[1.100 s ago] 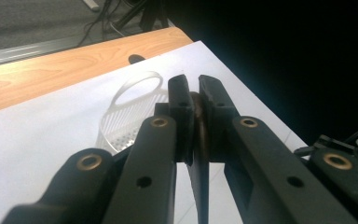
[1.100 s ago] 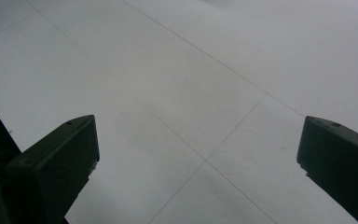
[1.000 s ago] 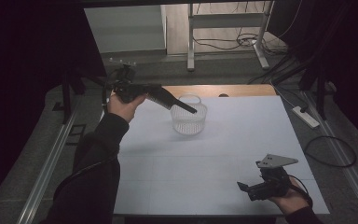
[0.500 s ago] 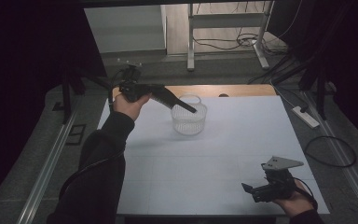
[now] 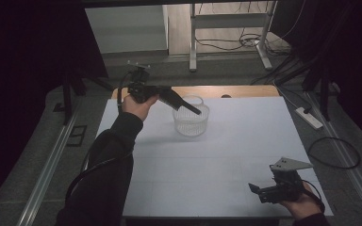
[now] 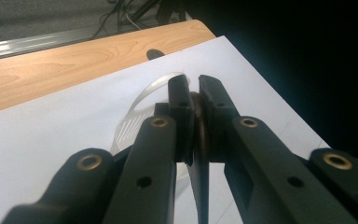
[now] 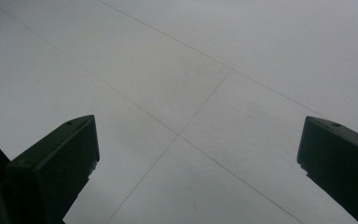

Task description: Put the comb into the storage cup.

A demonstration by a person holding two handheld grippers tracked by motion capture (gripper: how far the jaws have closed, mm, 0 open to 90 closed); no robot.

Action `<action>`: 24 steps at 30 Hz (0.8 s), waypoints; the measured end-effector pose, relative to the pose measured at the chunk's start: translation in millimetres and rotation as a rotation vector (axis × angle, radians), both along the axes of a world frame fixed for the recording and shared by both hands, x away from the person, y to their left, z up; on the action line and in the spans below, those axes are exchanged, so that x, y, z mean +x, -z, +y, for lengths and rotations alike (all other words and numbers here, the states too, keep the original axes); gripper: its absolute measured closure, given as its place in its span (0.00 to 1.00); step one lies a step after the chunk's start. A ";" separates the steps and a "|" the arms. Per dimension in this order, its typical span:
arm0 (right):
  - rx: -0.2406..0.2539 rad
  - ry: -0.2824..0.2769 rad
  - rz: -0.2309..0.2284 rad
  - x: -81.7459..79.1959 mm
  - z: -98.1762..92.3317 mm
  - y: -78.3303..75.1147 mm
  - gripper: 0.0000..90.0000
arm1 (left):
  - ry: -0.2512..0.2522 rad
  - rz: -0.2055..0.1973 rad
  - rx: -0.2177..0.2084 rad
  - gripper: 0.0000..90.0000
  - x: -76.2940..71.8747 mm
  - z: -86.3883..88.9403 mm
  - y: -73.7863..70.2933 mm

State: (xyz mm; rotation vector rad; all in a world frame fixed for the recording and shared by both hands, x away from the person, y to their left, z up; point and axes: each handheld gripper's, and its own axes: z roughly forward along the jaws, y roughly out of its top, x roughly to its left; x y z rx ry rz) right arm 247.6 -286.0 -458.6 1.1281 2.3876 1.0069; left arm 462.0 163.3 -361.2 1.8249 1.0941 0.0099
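A clear ribbed plastic bowl (image 5: 191,121) stands on the white table (image 5: 217,160), toward the back. My left gripper (image 5: 198,112) reaches in from the left, and its tips hang over the bowl's rim. In the left gripper view the gripper (image 6: 196,81) is shut on a small dark flat disc (image 6: 198,126) held on edge, with the bowl (image 6: 137,109) just beyond and below. My right gripper (image 5: 259,190) rests low at the table's front right, held by a hand. Its jaws (image 7: 196,149) stand wide open over bare white surface, with nothing between them.
A wooden strip (image 5: 235,91) borders the table's far edge. On the floor at the right lie a white power strip (image 5: 309,117) and a looped cable (image 5: 334,153). Metal frame legs (image 5: 193,47) stand behind the table.
The left hand has shifted a little right and down, keeping its tips over the bowl with the jaws still shut. The right gripper has barely moved.
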 end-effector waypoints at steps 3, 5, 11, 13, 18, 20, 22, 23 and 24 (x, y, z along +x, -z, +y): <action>0.002 0.015 0.014 -0.4 -1.7 -1.5 0.00 | -0.004 0.001 0.002 0.93 2.4 -2.7 2.3; 0.005 0.025 0.021 -0.9 -3.2 -2.7 0.00 | -0.009 0.002 0.003 0.93 3.9 -4.3 3.5; 0.019 0.046 0.021 -4.3 -6.3 -6.1 0.00 | -0.012 0.008 0.011 0.93 8.4 -8.9 8.5; 0.016 0.050 0.018 -5.8 -6.8 -7.2 0.00 | -0.016 0.012 0.010 0.93 10.0 -10.4 10.5; 0.015 0.062 0.012 -9.2 -10.2 -9.9 0.00 | -0.009 0.021 0.018 0.93 13.9 -14.7 15.6; 0.016 0.065 0.012 -10.5 -12.2 -10.9 0.00 | -0.009 0.024 0.024 0.93 15.3 -16.8 17.3; 0.020 0.066 0.010 -11.8 -14.2 -11.7 0.00 | -0.007 0.028 0.029 0.93 16.9 -18.4 19.3; 0.020 0.068 0.008 -12.5 -15.1 -12.2 0.00 | -0.007 0.032 0.030 0.93 17.5 -19.2 20.5; 0.022 0.067 0.008 -13.1 -16.1 -12.5 0.00 | -0.007 0.036 0.027 0.93 18.1 -20.1 21.6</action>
